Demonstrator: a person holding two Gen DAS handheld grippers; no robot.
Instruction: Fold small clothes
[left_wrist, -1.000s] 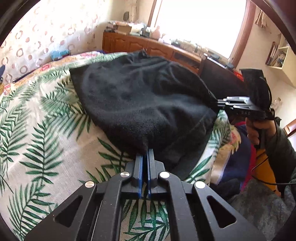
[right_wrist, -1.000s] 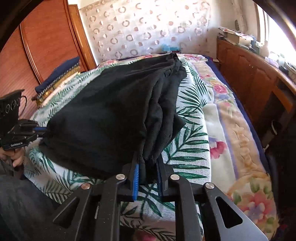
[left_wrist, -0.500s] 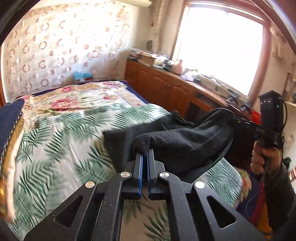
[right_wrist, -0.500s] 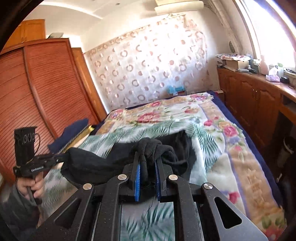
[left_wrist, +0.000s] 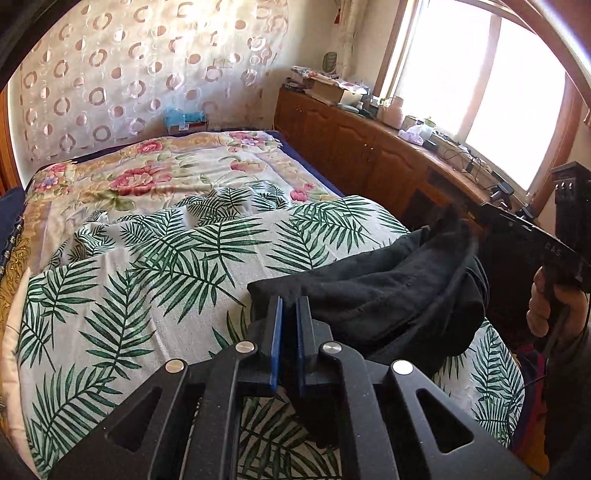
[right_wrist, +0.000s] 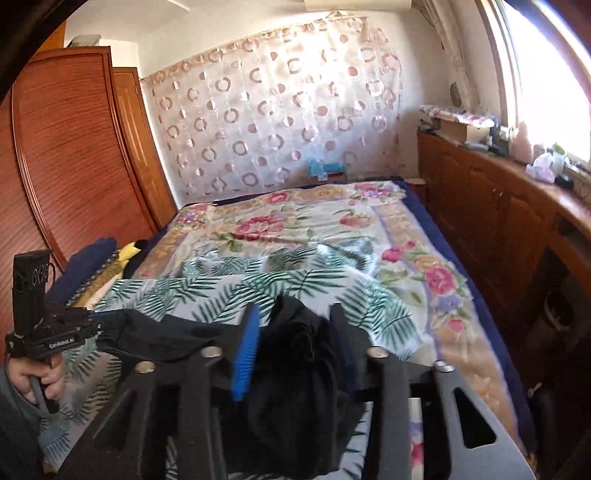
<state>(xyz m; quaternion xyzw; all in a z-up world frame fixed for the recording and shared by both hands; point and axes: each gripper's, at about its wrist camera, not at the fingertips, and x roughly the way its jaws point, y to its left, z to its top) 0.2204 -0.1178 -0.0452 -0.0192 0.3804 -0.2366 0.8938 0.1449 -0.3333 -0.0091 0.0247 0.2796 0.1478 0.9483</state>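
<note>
Over palm-print bed (left_wrist: 129, 280), both hand-held grippers level, black garment (left_wrist: 388, 295) between

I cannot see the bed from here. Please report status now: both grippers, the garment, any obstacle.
Left gripper shut on black garment. Right gripper open, cloth loose between jaws. Garment bunched at near edge of palm-print sheet. No obstacle.

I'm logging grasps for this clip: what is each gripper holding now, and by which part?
Left gripper: shut on an edge of the black fleece garment. Right gripper: jaws open around a bunched part, no longer clamping.
</note>
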